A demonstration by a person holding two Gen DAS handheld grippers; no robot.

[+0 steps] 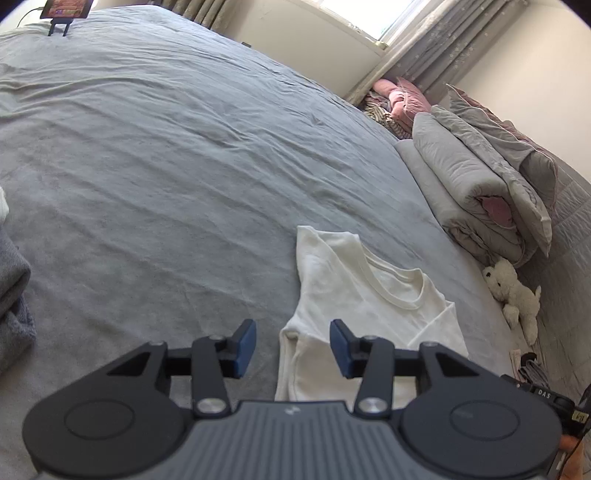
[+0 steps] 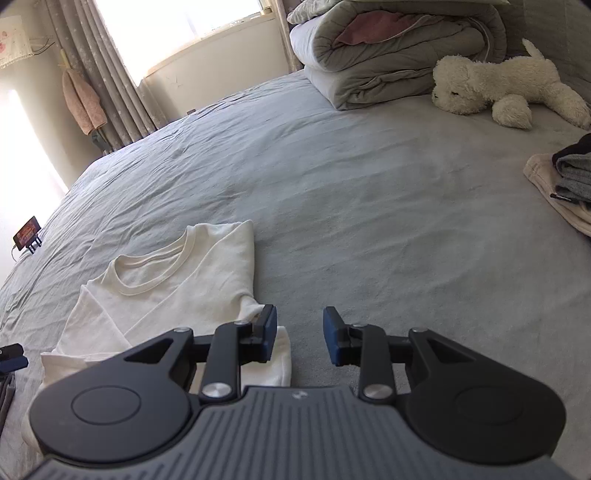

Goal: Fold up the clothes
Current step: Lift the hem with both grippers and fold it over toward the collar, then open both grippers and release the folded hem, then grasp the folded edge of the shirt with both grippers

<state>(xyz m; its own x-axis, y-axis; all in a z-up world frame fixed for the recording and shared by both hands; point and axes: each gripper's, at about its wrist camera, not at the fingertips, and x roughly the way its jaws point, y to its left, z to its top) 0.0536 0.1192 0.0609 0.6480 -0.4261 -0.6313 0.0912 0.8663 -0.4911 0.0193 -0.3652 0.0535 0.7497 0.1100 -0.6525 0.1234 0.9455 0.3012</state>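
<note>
A white crew-neck T-shirt lies flat on the grey bed sheet, with both sides folded in toward the middle. It also shows in the right wrist view. My left gripper is open and empty, hovering over the shirt's left folded edge. My right gripper is open and empty, just above the shirt's right edge, with its left finger over the cloth and its right finger over bare sheet.
A folded grey duvet with pillows and a white plush dog lie at the head of the bed. Folded clothes sit at the right, grey folded cloth at the left. A phone on a stand stands far back.
</note>
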